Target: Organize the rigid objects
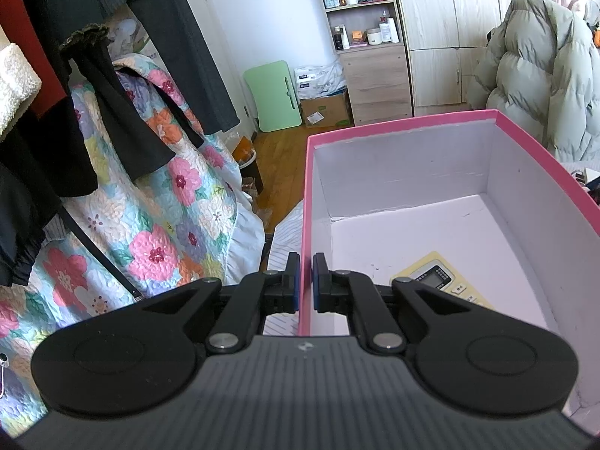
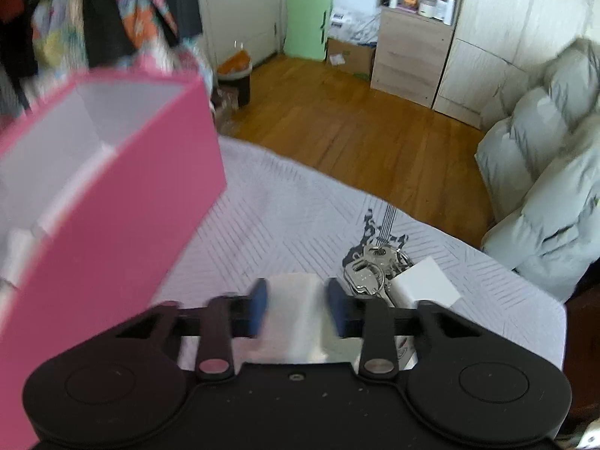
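My left gripper (image 1: 305, 281) is shut on the near left wall of the open pink box (image 1: 405, 123), one pad outside and one inside. A cream device with a small screen and buttons (image 1: 442, 281) lies on the box's white floor. In the right wrist view the pink box (image 2: 157, 187) stands blurred at the left on the light striped bedspread (image 2: 285, 217). My right gripper (image 2: 298, 300) has a flat silver-white object (image 2: 296, 311) between its blue pads, which touch both of its sides. A bunch of keys (image 2: 371, 266) and a white card (image 2: 427, 285) lie just beyond to the right.
A floral quilt (image 1: 161, 225) and dark hanging clothes (image 1: 112, 112) are close on the left. A puffy grey-green jacket (image 2: 543, 187) sits at the right of the bed. Beyond the bed edge are wood floor (image 2: 356, 120), a small bin (image 2: 236, 75) and cabinets (image 1: 375, 56).
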Demonstrator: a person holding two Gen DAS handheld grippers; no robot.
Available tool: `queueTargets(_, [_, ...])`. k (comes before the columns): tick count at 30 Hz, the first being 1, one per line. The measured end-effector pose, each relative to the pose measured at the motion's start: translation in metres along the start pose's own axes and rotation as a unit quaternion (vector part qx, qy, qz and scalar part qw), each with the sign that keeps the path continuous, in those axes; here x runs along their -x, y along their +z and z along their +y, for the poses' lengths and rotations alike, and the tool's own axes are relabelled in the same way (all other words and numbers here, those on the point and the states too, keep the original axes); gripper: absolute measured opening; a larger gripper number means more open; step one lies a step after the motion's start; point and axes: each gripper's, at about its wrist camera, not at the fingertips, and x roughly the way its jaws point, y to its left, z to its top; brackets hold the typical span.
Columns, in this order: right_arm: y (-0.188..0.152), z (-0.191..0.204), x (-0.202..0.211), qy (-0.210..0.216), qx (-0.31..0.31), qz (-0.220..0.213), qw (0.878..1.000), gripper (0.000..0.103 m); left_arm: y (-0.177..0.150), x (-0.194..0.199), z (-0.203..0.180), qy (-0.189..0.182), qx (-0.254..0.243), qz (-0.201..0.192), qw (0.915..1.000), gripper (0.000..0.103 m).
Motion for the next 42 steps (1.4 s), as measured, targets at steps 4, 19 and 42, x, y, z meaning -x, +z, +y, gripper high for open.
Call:
queueTargets(4, [-0.003, -0.01, 0.02, 0.05, -0.024, -0.01, 0.998, 0.023, 0.0, 0.0, 0.0, 0.0, 0.0, -0.001, 1.0, 0.005])
queueTargets(19, [-0.048, -0.022, 0.025, 0.089, -0.111, 0.018, 0.99, 0.062, -0.001, 0.0, 0.001, -0.001, 0.003, 0.0, 1.0, 0.006])
queueTargets(42, [-0.047, 0.031, 0.022, 0.055, 0.014, -0.002, 0.998, 0.024, -0.001, 0.0, 0.0, -0.002, 0.003, 0.0, 1.0, 0.006])
